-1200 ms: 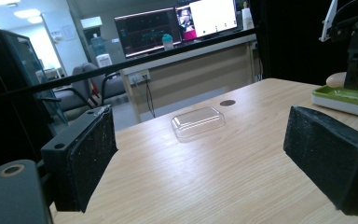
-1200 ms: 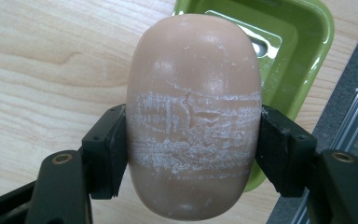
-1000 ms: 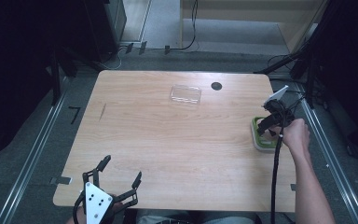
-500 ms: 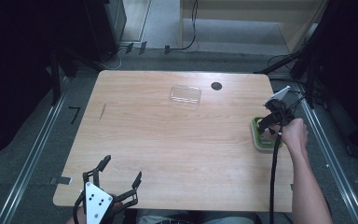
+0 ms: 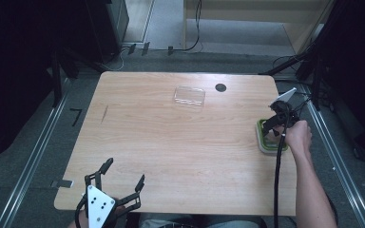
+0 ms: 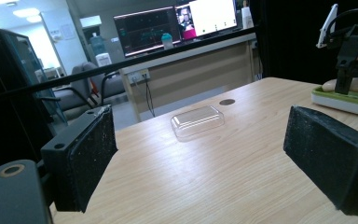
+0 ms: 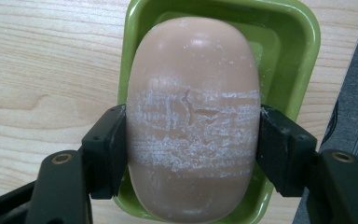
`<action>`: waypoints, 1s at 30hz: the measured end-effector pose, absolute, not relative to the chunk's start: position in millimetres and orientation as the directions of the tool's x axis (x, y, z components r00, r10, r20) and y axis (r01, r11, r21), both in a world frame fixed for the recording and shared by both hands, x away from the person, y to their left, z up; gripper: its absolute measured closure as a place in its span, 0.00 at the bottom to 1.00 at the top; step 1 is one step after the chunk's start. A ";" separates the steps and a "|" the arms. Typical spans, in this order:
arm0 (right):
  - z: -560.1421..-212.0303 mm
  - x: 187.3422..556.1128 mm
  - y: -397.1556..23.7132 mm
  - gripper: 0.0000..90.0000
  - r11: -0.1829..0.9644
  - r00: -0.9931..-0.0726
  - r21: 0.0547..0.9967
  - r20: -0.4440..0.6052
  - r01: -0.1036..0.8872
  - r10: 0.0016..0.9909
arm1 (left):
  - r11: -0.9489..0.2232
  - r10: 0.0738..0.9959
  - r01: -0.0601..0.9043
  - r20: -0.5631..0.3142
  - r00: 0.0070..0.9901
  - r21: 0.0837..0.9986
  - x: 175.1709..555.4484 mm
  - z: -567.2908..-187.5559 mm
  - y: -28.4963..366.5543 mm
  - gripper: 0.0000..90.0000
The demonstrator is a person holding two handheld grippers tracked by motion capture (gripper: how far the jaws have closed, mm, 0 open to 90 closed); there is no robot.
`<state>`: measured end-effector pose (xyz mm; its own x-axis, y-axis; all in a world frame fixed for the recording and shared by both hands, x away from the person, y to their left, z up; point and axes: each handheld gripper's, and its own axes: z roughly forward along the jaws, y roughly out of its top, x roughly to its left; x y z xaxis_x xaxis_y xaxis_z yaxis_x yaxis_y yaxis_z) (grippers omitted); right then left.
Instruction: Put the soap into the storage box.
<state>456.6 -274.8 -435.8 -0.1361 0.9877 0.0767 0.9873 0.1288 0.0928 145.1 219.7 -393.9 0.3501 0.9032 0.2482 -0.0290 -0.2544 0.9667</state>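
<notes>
A: Left gripper (image 5: 123,184) idle near the table's (image 5: 171,142) front edge, jaws wide apart, nothing between. Clear lid (image 6: 197,121) well ahead of it.

B: Right gripper (image 7: 193,154) clamped across the soap (image 7: 193,130), directly over the green dish (image 7: 298,56). Slick bar, narrow grip; could squirt out or drag the dish along. No readable writing anywhere.
</notes>
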 end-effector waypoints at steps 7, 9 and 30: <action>-438.1 458.2 -273.4 0.37 0.120 -0.125 0.084 0.064 0.989 0.990 | -0.255 0.903 -0.029 0.249 0.351 0.966 145.0 -393.9 220.0 0.11; -438.9 458.6 -273.2 0.37 0.116 -0.122 0.082 0.064 0.990 0.990 | -0.254 0.903 -0.029 0.248 0.350 0.967 145.0 -393.9 220.0 0.11; -444.7 460.2 -276.4 0.37 0.083 -0.087 0.062 0.073 0.995 0.993 | -0.255 0.903 -0.030 0.249 0.351 0.966 144.9 -393.9 220.1 0.11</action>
